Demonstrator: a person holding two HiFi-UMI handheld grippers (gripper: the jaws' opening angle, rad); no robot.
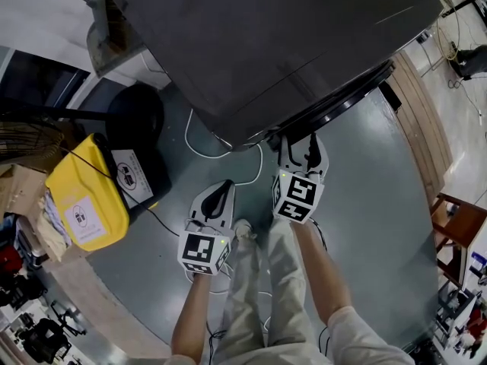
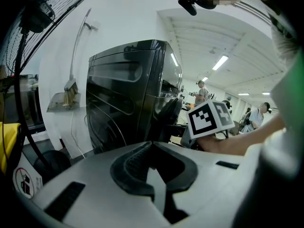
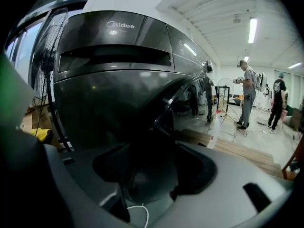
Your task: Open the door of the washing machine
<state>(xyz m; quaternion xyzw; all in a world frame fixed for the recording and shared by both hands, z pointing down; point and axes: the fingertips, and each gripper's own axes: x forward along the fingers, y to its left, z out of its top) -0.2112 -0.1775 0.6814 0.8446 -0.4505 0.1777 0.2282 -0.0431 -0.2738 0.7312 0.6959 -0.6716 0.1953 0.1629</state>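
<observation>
While the left gripper [image 1: 222,188] hangs closed, the right gripper [image 1: 302,144] gapes wide. It sits at the round door [image 1: 346,101] of the dark grey washing machine [image 1: 251,44]

A yellow bin [image 1: 84,204] stands left, a white cable [image 1: 199,149] trails across the grey floor [image 1: 365,204].

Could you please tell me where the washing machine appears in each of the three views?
Head view: the washing machine fills the top centre, seen from above.
Left gripper view: centre-left, some way off.
Right gripper view: fills the middle, close ahead.
Shared landmark: the standing fan, left of the machine in every view.
</observation>
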